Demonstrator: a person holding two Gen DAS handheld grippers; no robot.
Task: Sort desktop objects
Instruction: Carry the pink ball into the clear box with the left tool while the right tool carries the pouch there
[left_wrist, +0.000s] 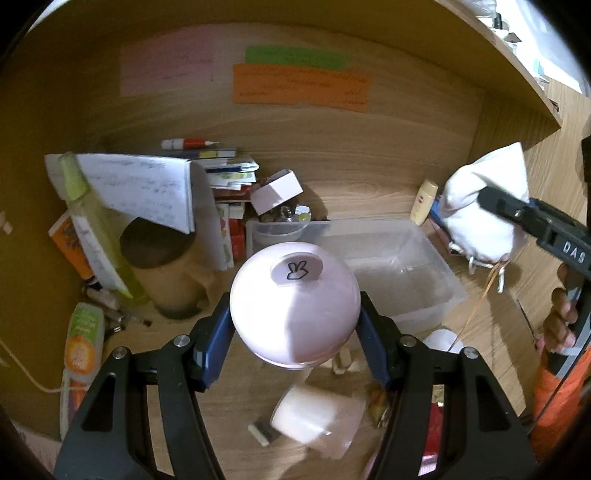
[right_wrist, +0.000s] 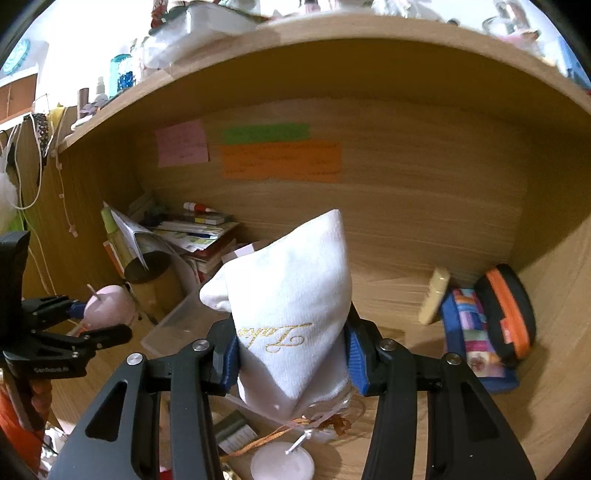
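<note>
My left gripper (left_wrist: 295, 328) is shut on a round pale pink candle (left_wrist: 291, 306) with a tab bearing a small drawn mark, held above the desk in front of a clear plastic bin (left_wrist: 402, 258). It also shows in the right wrist view (right_wrist: 107, 304), at the left. My right gripper (right_wrist: 291, 354) is shut on a white cloth pouch (right_wrist: 291, 295) with gold script, held above the desk. In the left wrist view the pouch (left_wrist: 480, 210) hangs at the right of the bin, with orange cord trailing below.
Books, papers and a glue tube (left_wrist: 188, 143) pile at the back left, beside a brown cup (left_wrist: 162, 258) and a white box (left_wrist: 277, 190). A small white candle (right_wrist: 282, 461) lies below. A colourful pouch (right_wrist: 476, 332) and black-orange case (right_wrist: 509, 314) sit at the right.
</note>
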